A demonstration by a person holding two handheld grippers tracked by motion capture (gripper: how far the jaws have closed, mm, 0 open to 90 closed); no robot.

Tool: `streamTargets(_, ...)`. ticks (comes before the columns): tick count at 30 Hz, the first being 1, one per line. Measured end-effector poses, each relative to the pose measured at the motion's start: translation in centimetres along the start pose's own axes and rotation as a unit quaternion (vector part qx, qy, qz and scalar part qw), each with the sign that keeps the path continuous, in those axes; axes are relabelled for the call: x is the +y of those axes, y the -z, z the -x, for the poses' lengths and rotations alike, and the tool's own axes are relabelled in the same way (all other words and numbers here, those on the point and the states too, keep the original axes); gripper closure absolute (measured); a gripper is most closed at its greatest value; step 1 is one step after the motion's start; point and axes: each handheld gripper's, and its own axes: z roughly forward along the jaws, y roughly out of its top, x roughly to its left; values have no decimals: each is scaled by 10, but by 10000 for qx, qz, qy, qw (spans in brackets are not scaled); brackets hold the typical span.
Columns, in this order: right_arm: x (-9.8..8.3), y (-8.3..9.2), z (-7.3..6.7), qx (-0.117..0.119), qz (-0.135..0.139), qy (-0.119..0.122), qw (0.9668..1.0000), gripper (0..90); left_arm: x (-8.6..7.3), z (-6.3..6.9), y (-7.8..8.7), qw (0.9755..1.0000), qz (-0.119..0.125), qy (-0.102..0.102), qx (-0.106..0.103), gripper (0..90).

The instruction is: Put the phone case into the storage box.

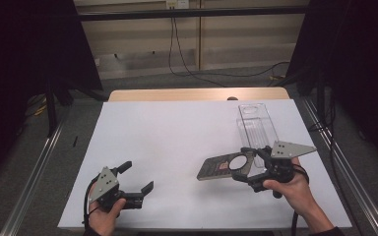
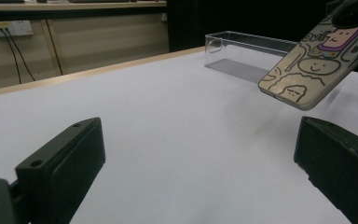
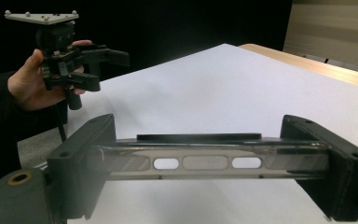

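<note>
- High view: the right gripper [image 1: 246,166] was held above the near right part of the bench [image 1: 177,142], its jaws clamped on a phone case [image 1: 220,167].
- The case was lifted off the white surface, roughly level, its free end pointing toward the bench centre.
- A clear tray [image 1: 257,129] lay on the bench just beyond the right gripper, its long side running away from the person.
- The left gripper [image 1: 137,179] was at the near left of the bench, well apart from the case; its jaws stood spread with nothing between them.
- Left gripper view: both jaws were wide apart over bare white surface. The case [image 2: 310,59] hung at upper right, off the bench, showing its cartoon-printed back. The tray [image 2: 247,53] stood farther off, near the far bench edge.
- A wall socket [image 2: 12,28] with two cables was on the wall at upper left.
- Right gripper view: the jaws pressed on the two ends of the case [image 3: 205,161], which was seen edge-on, with three slots in its side.
- The left gripper [image 3: 100,67] was seen at upper left, held in a hand [image 3: 30,84], jaws parted.
</note>
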Motion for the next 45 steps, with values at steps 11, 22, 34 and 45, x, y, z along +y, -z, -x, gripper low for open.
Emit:
streamTargets(11, 9, 11, 9, -408, 122, 6, 9991, 119, -2, -2, 8, 9993, 98, 131, 351, 20)
streamTargets(22, 35, 22, 33, -950, 320, -2, 9950, 119, 1, -2, 13, 9989, 228, 59, 416, 39)
streamTargets(34, 56, 30, 50, -1404, 275, -61, 9897, 119, -1, -4, 12, 9986, 187, 88, 497, 27)
streamTargets(45, 65, 31, 64, -1706, 292, -144, 9848, 119, -2, -7, 12, 9985, 115, 99, 535, 28)
